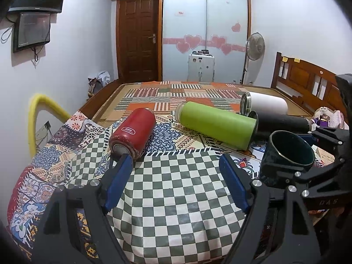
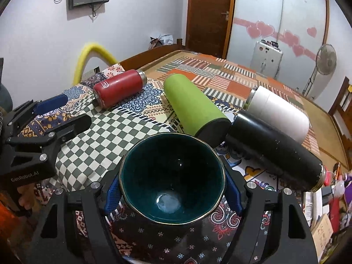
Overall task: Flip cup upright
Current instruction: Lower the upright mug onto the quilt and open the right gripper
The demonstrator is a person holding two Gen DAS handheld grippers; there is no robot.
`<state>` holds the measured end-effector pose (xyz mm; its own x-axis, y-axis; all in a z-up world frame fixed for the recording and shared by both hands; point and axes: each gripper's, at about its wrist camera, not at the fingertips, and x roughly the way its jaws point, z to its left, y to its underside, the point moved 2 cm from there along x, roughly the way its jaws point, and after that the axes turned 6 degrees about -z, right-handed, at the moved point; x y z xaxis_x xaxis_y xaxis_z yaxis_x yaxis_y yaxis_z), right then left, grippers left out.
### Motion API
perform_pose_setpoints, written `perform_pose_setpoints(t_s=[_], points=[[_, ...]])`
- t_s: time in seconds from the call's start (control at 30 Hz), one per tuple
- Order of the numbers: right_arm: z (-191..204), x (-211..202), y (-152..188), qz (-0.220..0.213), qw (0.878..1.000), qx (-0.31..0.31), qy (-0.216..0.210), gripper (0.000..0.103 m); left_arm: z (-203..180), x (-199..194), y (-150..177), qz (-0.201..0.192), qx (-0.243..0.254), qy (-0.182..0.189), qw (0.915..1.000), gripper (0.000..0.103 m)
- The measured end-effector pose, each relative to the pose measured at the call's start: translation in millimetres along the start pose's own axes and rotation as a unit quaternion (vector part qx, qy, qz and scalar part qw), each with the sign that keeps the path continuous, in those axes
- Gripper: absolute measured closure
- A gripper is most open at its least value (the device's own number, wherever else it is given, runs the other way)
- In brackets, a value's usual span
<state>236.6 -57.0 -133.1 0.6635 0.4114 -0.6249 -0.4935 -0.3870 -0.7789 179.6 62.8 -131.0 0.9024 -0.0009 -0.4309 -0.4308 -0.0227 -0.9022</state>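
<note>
Gripping the dark teal glazed ceramic cup with a thin gold rim (image 2: 172, 182), right claw (image 2: 173, 194) shut on it, blue pads pressed against both sides of the body, mouth tilted up and toward the far side. Held just above the patterned cloth at the near right, apparently not yet resting on it. Best finished by rolling the wrist until the rim sits level, lowering straight down onto a flat patch of the cloth, and parting the pads only once the base bears weight. Worth watching: glazed walls likely slick, so steady pressure and no twisting in the grip.

Left claw (image 1: 176, 176) open and holding nothing, hovering over the green-and-white checked cloth (image 1: 171, 187) at the near middle.

Lying on their sides beyond: red cylindrical metal flask (image 1: 133, 131) at far left, lime-green flask (image 1: 216, 124) in the middle, matte black flask (image 2: 275, 148) just right of the cup, white flask (image 2: 278, 110) behind that. Close neighbours, so set-down best kept clear of the black one.

All on a cloth-covered bed with a wooden headboard (image 1: 308, 81). Farther off: brown wooden door (image 1: 137, 37), frosted wardrobe with pink hearts (image 1: 204, 28), standing fan (image 1: 255, 46), wall-mounted screen (image 1: 33, 30).
</note>
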Motion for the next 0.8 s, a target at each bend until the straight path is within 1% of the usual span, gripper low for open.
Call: perform_pose_setpoints(t_s=[0.13,0.3,0.37,0.47,0.63,0.8], points=[[0.6,-0.6,3.8,-0.004,1.0,0.0,0.001,0.029,-2.2,-3.6,-1.1,-0.004,-0.001,0.011,0.9999,0.021],[-1.5,-2.1,8.4,-0.001,1.0,0.013,-0.009,0.028,-9.0,-11.7,-3.9,-0.013,0.002,0.019,0.9997,0.019],[-0.1,-3.5,10.3,0.003,1.0,0.012,-0.011,0.026,-12.2,-15.2,-5.1,-0.015,0.005,0.019,0.9997,0.019],[2.8,-11.0,12.8,-0.002,1.0,0.006,-0.004,0.025,-17.7,-24.1,-8.6,-0.022,0.009,0.02,0.9995,0.019],[1.7,-40.7,11.2,-0.033,0.999,0.013,0.004,0.025,-27.2,-51.3,-16.7,-0.045,0.015,0.019,0.9987,0.019],[0.5,-88.0,5.5,-0.085,0.996,0.024,0.021,0.025,-38.1,-86.7,-24.7,-0.077,0.019,0.019,0.9967,0.019]])
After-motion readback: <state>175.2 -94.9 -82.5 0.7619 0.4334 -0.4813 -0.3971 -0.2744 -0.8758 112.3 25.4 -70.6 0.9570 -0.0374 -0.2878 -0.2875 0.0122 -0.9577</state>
